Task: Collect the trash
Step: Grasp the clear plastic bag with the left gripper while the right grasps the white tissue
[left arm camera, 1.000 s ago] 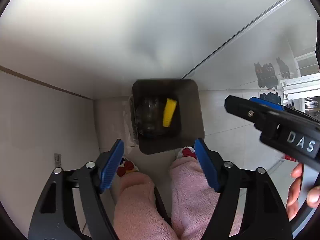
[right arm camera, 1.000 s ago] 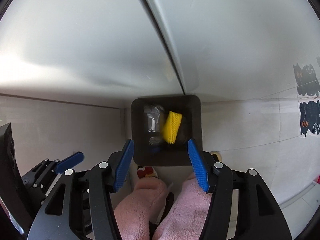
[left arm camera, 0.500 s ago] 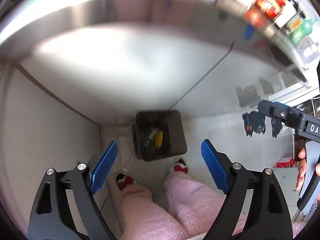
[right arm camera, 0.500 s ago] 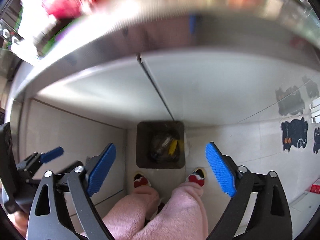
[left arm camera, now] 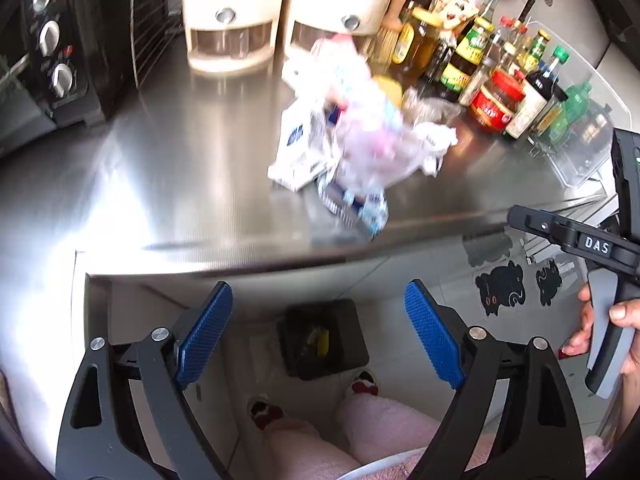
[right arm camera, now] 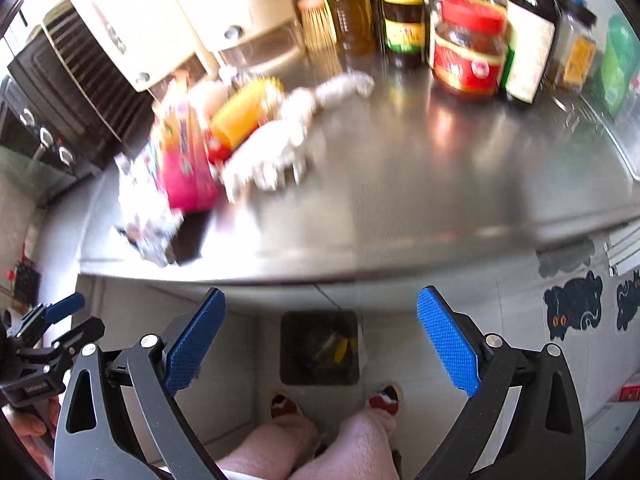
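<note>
Both claws risen — crinkled wrappers (left arm camera: pixel 352 140) on brushed-steel counter (left arm camera: pixel 180 152).

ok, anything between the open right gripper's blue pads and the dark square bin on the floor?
Nothing. In the right wrist view the right gripper frames the dark square bin below, with only bare pale floor around it.

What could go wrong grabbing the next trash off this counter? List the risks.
1. The trash pile lies right against the sauce bottles; a wide reach could knock one over.
2. The wrappers overlap, so the open right gripper may pinch several or slip.
3. The bin is small and on the floor by the person's feet; drops could miss.
</note>
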### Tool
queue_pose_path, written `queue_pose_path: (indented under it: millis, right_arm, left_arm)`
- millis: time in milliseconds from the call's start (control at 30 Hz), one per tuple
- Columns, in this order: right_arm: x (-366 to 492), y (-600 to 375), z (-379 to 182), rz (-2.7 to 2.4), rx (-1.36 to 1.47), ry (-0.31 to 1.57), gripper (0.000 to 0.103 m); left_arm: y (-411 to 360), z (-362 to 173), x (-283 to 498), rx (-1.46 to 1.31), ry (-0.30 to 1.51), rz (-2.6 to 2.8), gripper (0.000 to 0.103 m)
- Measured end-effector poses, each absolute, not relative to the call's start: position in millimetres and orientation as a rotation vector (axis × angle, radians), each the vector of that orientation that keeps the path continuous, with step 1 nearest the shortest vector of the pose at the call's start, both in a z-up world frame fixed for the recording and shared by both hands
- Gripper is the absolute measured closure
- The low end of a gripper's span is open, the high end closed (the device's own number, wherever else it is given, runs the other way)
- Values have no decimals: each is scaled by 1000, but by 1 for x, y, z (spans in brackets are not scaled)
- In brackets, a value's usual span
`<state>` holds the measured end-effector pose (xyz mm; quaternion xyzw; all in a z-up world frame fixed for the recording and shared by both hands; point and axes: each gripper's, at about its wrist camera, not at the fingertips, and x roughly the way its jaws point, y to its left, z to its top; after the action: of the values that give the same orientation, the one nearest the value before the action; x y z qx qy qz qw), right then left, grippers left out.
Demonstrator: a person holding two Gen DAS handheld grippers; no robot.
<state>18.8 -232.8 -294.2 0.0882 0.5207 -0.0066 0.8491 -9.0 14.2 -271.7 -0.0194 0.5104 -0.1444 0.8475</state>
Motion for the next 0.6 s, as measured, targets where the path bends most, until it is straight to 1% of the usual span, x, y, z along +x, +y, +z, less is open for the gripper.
queue_pose_path:
  millis: [200,267,333,433,500,600]
  right_arm:
    - [65,-225,-280,-3,156,1050,7]
    - [78,-224,-281,2,150,1051,12]
    - [91,-222,-284,12,157,1070,19]
    - [100,-223,-290,10,162,1088,21]
    - [109,-225,-297,6,171,1102,21]
    - [115,-228,-306,-5,178,1118,21]
  left_arm:
    - [0,-237,25,-33,1004,-347,22]
    - [-5,-234,38,-32,1002,-360,27]
    - [-10,-235,49,-35,1009,-377,28]
    - [-17,-241,61,-21,1040,-404,28]
    - [-26,-245,60,0,1050,-437,26]
    - [-41,-250,57,95,1030,-439,19]
